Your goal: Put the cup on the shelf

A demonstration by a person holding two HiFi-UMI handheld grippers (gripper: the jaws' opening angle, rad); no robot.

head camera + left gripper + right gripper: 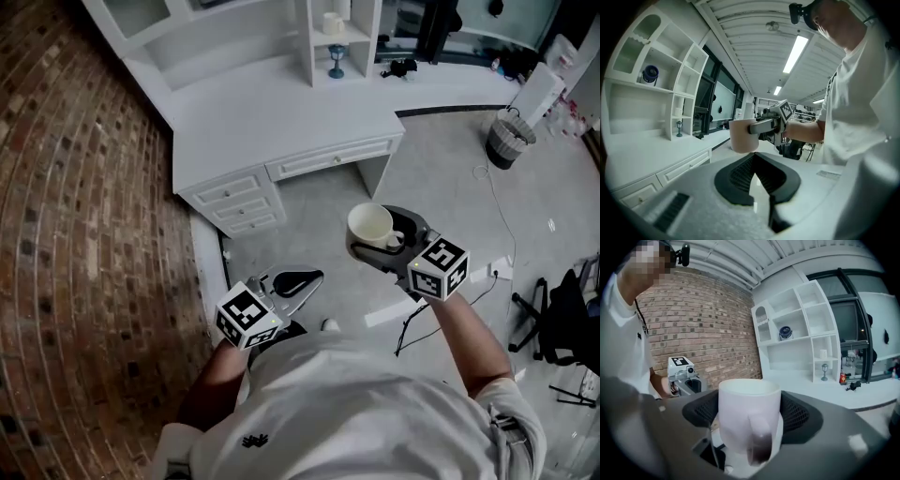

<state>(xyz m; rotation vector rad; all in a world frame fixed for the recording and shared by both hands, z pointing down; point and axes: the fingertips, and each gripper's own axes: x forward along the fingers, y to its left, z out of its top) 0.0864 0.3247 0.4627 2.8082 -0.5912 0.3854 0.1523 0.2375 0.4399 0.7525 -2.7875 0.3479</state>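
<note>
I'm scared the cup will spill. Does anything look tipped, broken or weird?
Nothing stands out. The cup sits upright, gripped between the jaws of the right gripper, with no spill or crack showing. The left gripper is shut and empty.

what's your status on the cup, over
Right gripper shut on the cup, upright, held in the air. Left gripper shut, empty. Shelf ahead, behind the desk; path looks open.
</note>
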